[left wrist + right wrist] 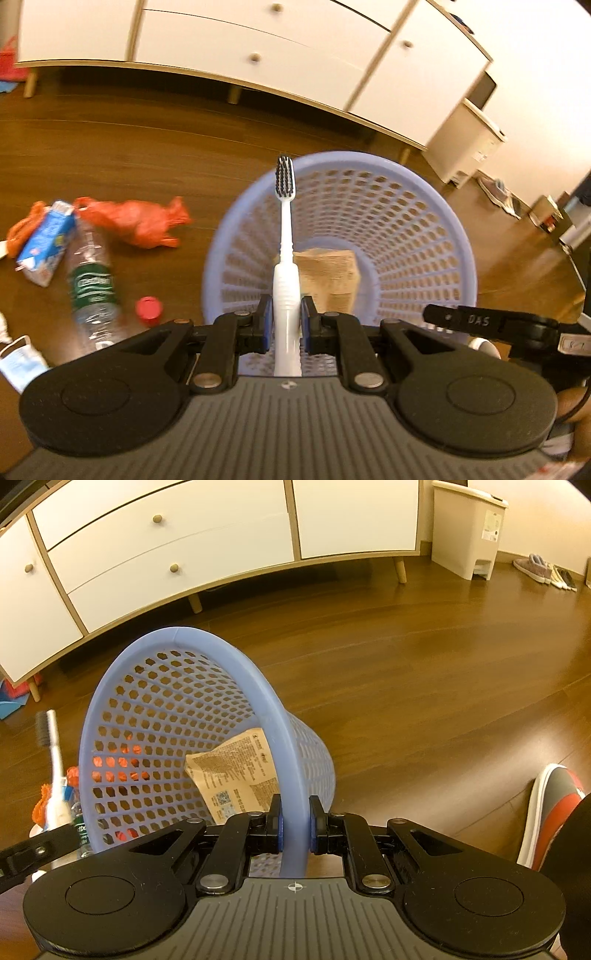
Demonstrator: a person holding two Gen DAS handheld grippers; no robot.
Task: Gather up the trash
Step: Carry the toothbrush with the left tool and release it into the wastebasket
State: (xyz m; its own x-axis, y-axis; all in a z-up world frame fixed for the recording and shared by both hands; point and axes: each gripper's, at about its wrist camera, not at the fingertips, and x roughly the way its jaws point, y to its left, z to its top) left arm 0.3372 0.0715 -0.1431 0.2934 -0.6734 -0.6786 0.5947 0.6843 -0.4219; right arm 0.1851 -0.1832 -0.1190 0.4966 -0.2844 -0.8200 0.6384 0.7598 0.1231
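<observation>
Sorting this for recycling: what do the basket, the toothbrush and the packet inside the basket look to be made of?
Basket: moulded plastic, matte lavender-blue, going by the even hexagonal perforations and smooth rolled rim.
Toothbrush: glossy white plastic handle with a ribbed grip; the dark bristles are probably nylon.
Packet: looks like brown kraft paper, matte and creased, with printed text; any inner lining cannot be told.

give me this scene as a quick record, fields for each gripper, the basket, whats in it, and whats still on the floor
left gripper: shut on white toothbrush, bristles pointing up, over the basket mouth
right gripper: shut on the basket rim
basket: blue, perforated, tilted toward the left gripper
in basket: brown paper packet
on floor: plastic bottle, red cap, orange plastic bag, blue carton, face mask
</observation>
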